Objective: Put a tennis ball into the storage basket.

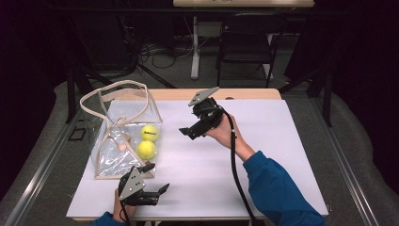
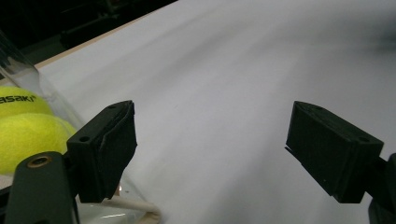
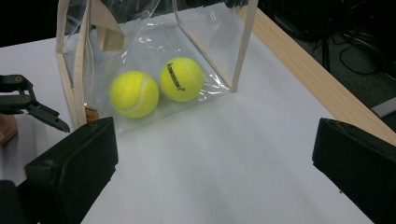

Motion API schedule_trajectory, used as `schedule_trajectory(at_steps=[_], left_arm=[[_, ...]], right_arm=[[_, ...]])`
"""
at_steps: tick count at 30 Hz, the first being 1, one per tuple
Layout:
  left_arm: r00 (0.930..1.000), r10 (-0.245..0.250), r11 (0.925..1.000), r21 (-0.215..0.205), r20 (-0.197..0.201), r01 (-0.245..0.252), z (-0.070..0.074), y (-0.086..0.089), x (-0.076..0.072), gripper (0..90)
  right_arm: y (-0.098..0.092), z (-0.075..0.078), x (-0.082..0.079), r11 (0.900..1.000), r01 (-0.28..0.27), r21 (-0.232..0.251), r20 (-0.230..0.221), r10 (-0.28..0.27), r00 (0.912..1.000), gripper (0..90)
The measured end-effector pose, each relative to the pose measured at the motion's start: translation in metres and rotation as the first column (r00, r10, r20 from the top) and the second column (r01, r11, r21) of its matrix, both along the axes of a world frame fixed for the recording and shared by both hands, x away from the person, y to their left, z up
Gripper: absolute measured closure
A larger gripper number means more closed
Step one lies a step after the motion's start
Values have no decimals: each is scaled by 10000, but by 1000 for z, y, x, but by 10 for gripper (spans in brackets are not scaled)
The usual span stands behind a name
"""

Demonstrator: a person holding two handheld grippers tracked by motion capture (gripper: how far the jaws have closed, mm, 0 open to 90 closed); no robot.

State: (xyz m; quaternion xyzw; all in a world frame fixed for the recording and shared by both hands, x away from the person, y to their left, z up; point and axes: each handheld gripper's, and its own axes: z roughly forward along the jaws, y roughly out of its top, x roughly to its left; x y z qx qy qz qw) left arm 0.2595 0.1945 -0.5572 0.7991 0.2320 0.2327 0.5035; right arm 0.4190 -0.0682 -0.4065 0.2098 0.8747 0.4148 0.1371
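A white sheet (image 1: 263,141) covers the worktop (image 1: 244,93), whose pale wooden edge shows along the far side; beyond it a dark folding chair (image 1: 247,44) stands on the grey floor (image 1: 179,75); a white table leg (image 1: 195,47) rises beside it; loose black cables (image 1: 157,52) lie tangled to its left.

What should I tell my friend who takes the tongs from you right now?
Left tongs: open, holding nothing, low by the near corner of the clear bag.
Right tongs: open, holding nothing, raised over the white table, pointing at the bag.
Two yellow tennis balls sit touching inside the bag, which stands upright at the table's left.
Done, it seems: both balls are bagged.
Left: unclear; possibly picking up the bag by its beige handles.
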Motion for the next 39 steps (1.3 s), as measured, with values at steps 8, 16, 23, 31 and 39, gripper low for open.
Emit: schedule_trajectory(at_steps=[8,16,23,31,39], left_arm=[[10000,14,10000,14,8,-14,0,0,0,159],[10000,16,10000,20,8,-16,0,0,0,159],[10000,24,10000,37,5,-24,0,0,0,159],[10000,20,10000,66,17,-20,0,-1,0,159],[10000,24,10000,48,-3,-24,0,-1,0,159]], right_arm=[[-18,-9,-8,9998,199,-24,-10,-199,9998,0],[-38,-22,-15,9984,570,6,-24,-570,9984,0],[-55,-35,-22,9967,809,-27,-102,-810,9967,0],[-71,-45,-34,9953,967,42,-28,-967,9953,0],[-84,-58,-43,9933,1151,52,-78,-1150,9933,0]])
